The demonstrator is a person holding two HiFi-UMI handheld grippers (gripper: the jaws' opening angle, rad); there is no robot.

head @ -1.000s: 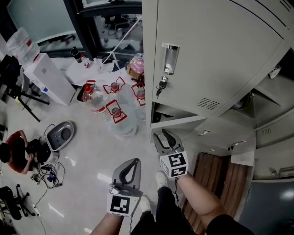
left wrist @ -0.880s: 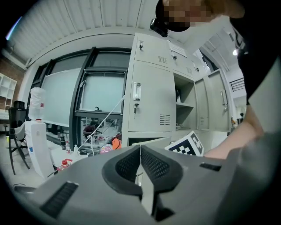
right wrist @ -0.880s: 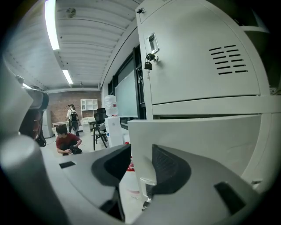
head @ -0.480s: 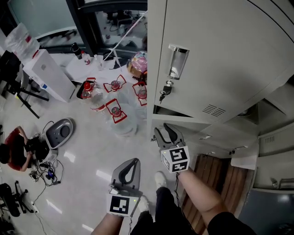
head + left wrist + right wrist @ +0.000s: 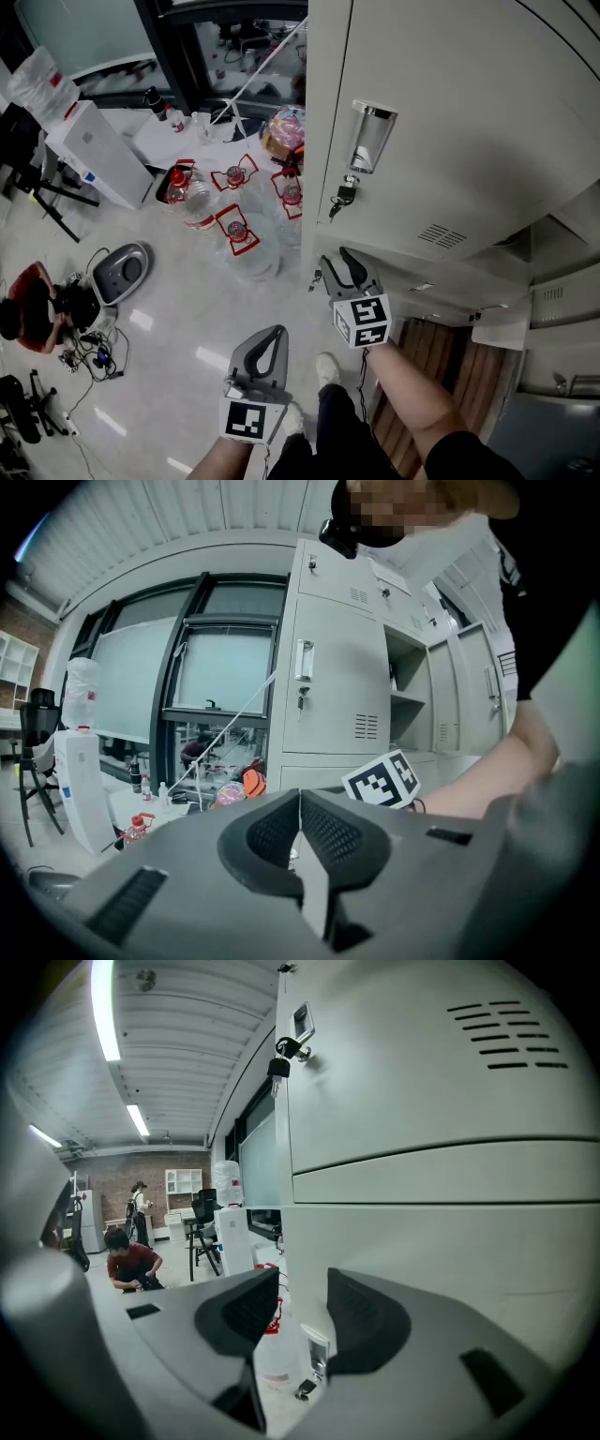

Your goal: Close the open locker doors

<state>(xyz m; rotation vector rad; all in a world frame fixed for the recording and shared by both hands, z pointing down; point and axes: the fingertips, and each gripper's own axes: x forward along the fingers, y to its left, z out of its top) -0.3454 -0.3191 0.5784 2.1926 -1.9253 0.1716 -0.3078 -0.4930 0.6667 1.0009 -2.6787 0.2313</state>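
Keyed locker door [image 5: 450,122] fills the upper right of the head view, with its recessed handle [image 5: 370,139] and hanging key [image 5: 341,195] near its left edge; whether it is fully shut I cannot tell. Right gripper [image 5: 340,263] sits just below that door at the lower locker's edge, jaws spread; the right gripper view shows the pale door edge running into the gap, contact unclear. Left gripper [image 5: 273,334] is lower left of the door, well apart from it, jaws pressed together with nothing between. Open compartment [image 5: 404,697] is just right of the door. Water bottles [image 5: 234,225] stand left of the door, and a crouching person [image 5: 33,309] is far left.
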